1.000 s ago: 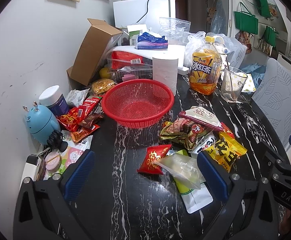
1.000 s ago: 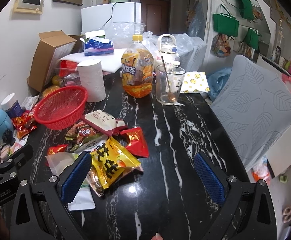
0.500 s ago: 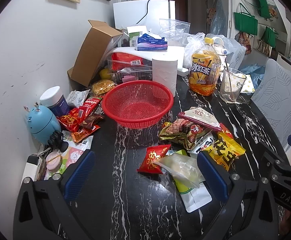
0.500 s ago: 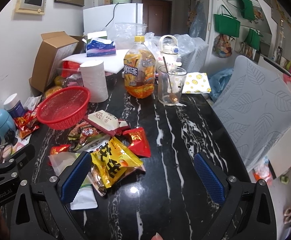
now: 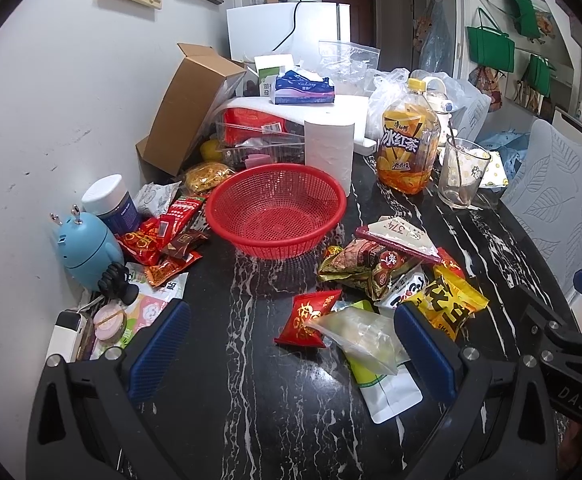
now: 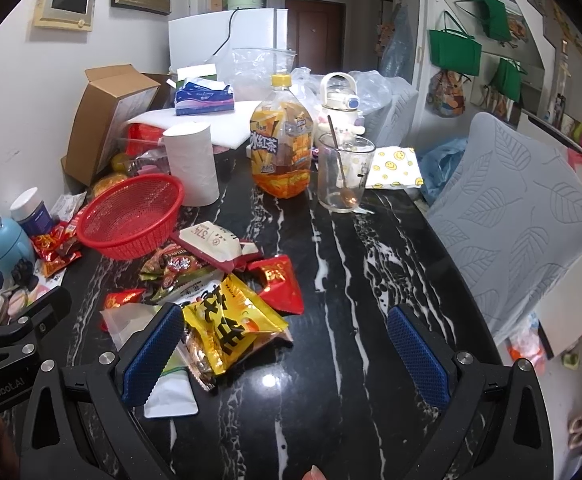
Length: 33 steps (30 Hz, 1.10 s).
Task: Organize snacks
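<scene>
Snacks (image 5: 375,276), about ten packets beside one red basket (image 5: 277,210), lie at twelve o'clock beyond both grippers' (image 5: 291,344) (image 6: 287,350) released, empty jaws.

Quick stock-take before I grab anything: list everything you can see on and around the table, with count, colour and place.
Basket: one, red, empty, table centre-left.
Snack packets: a pile, mixed colours, right of basket.
Yellow packet: one, pile's near edge.
Small red packet: one, near side of pile.
Wall-side packets: several, mostly red, left of basket.
Paper roll: one, white, behind basket.
Tea bottle: one, orange, yellow cap, far side.
Glass: one, clear, spoon inside, beside bottle.
Cardboard box: one, brown, open, leaning at wall.
Blue gadget: one, wall edge.
Left gripper: open, empty.
Right gripper: open, empty.
</scene>
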Motion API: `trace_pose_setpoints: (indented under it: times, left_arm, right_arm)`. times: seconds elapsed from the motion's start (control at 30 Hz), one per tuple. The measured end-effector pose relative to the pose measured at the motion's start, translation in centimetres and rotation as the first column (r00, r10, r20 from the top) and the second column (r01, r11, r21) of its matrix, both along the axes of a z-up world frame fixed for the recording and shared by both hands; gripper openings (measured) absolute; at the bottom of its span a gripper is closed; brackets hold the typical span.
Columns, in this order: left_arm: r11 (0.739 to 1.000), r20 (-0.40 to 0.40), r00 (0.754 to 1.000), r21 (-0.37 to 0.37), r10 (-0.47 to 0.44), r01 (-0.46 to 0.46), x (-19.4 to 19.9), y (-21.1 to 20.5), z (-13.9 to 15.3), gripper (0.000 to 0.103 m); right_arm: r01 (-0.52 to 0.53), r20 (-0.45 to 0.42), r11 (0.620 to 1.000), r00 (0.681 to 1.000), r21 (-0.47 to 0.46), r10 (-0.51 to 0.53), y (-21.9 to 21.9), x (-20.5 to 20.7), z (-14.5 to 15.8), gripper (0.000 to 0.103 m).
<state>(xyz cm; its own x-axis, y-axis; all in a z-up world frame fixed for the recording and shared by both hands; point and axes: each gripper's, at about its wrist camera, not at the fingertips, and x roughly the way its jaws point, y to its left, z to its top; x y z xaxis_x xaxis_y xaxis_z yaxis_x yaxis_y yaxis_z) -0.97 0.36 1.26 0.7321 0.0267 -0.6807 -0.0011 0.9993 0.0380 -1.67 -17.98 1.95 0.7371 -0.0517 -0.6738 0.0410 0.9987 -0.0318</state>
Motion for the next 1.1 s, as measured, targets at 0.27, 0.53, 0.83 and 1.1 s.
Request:
trace_pose_setpoints:
  times: [0.27,0.53,0.83,1.1]
  left_arm:
    - [1.0,0.006,1.0,-0.008,-0.007,0.007,-0.2,0.1,0.2,0.103]
    - [1.0,0.009,1.0,-0.008,-0.008,0.008,-0.4,0.1,0.3,0.103]
    - [1.0,0.002,1.0,-0.016,-0.018,0.018,-1.3,0.2,-0.1,0.103]
    - [1.0,-0.051,0.999,0.002,-0.003,0.003,-2.1,0.8,-2.5,0.103]
  right_arm:
    - [0.0,0.0,1.0,1.0,0.001,0.0,0.0,-0.1,0.1,0.103]
    - [-0.006,0.002,1.0,1.0,0.006,0.006,0.2,-0.4,0.2,0.103]
    - [-0.026,-0.008,0.999,1.0,0.019,0.026,0.4,-0.9,-0.3,0.103]
    - [-0.047,-0.049,0.999,0.998,0.027,0.048,0.8,-1.4,-2.3,0.103]
